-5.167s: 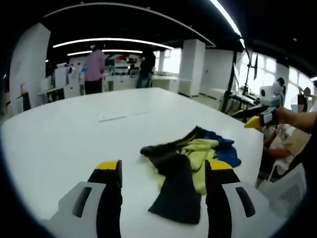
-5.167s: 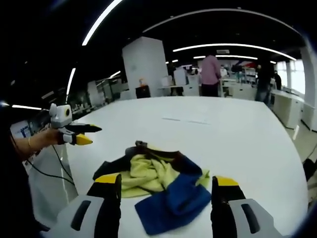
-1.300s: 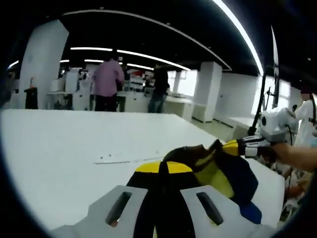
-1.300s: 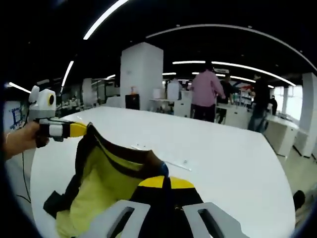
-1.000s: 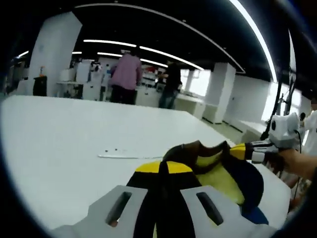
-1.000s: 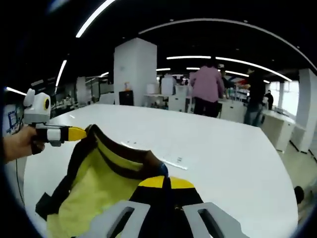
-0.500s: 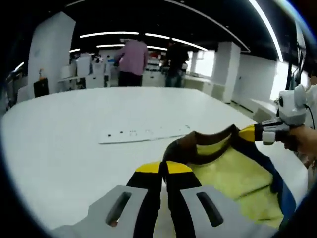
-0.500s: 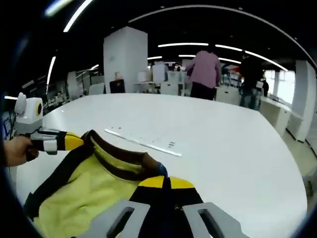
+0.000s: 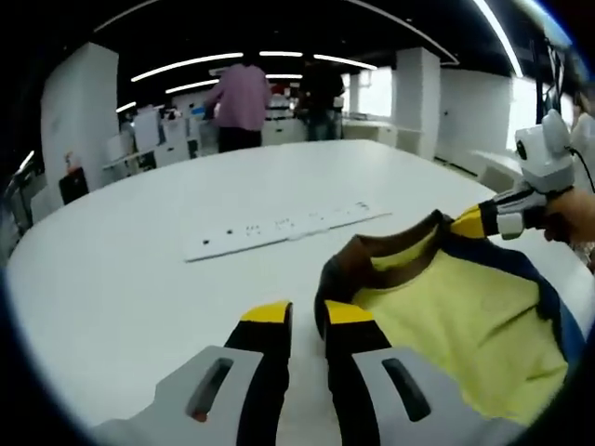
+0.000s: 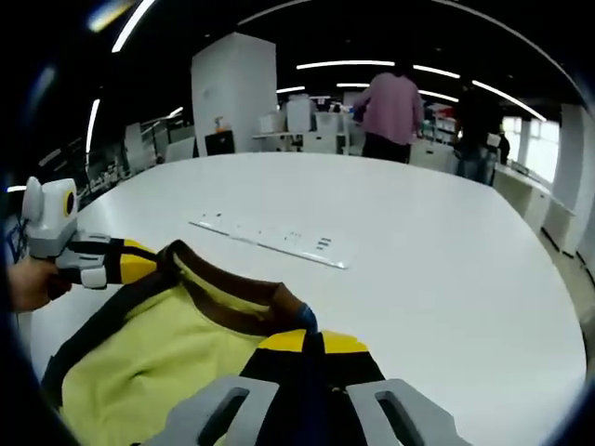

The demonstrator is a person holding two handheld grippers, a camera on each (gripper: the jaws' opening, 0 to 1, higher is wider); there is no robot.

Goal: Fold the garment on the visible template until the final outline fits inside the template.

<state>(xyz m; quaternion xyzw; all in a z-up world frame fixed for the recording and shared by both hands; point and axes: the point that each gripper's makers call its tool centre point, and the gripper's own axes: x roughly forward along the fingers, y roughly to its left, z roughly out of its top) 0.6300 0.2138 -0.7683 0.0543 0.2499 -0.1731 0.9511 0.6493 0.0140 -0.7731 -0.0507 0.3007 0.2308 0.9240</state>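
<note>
Yellow garment (image 9: 446,316) with brown collar spread on white table (image 9: 121,279), held at both shoulders. Left gripper (image 9: 302,321) jaws slightly parted, narrow gap, collar edge just beside right jaw; grip uncertain. Right gripper (image 10: 307,346) jaws pressed together on garment's collar corner. Flat white strip (image 9: 279,228) lies beyond garment, apart from it. Two people (image 10: 390,116) stand at far benches
</note>
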